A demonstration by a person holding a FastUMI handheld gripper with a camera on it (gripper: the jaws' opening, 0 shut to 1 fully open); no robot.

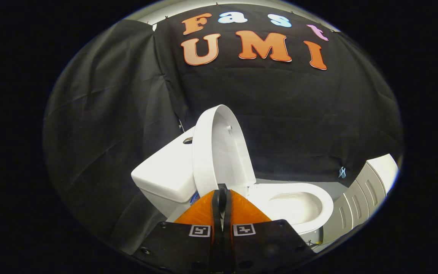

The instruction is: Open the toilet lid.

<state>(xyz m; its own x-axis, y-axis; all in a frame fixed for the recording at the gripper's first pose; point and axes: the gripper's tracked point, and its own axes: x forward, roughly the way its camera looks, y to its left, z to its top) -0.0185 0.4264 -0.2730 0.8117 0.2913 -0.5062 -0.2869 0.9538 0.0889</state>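
Standing raised, the toilet lid (pixel 219 152) leans back against the white tank (pixel 165 171), its inner face turned toward the open bowl (pixel 299 205). The gripper (pixel 222 198) has its two orange fingers (pixel 200 211) pressed together with nothing between them, their tips just below the lid's lower edge, though whether they touch it cannot be told. A white ribbed panel (pixel 359 194) stands beyond the bowl.

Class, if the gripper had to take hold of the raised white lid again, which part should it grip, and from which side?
Probably the thin free rim of the white oval toilet lid, approached from the bowl side: it stands upright against the tank. The gripper fingers are shut, just before it.
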